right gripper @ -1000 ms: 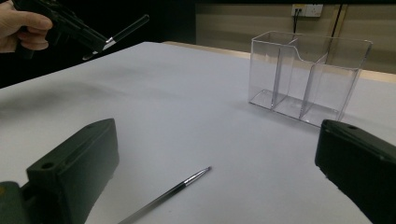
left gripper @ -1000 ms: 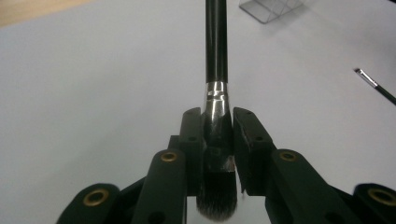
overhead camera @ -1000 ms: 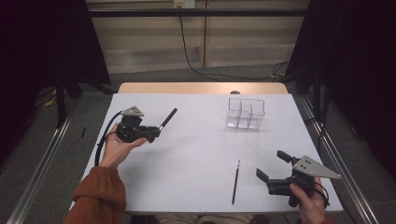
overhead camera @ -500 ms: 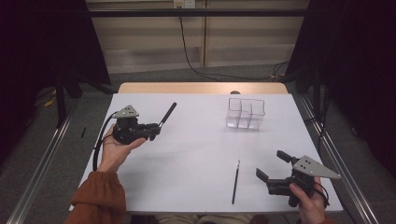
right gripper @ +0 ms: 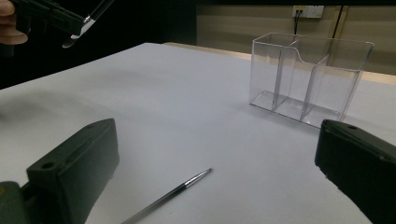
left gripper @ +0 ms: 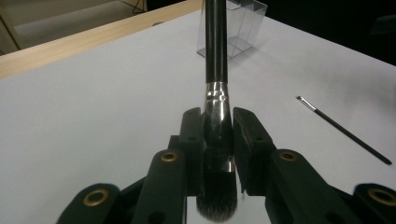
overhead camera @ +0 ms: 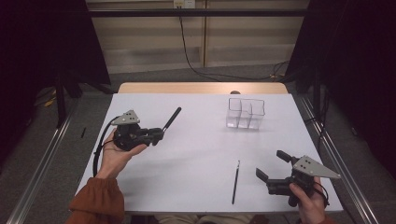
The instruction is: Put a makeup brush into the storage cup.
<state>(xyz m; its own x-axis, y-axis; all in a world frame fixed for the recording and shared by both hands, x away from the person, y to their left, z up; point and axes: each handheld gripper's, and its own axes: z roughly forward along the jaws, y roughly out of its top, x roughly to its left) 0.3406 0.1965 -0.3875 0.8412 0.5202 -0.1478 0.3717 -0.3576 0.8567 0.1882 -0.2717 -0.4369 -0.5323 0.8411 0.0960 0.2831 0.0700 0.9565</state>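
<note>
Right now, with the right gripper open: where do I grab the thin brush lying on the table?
Grip the thin brush mid-handle, coming straight down from above with the right gripper, jaws across its length. It lies flat on the white table with bare surface on both sides; the handle is slim and even, and the metal-tipped end looks more delicate.

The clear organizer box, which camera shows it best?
The right gripper view: the clear organizer sits close, its dividers and empty compartments plain. The high view shows it small, far on the table. The left gripper view catches part behind the brush.
</note>
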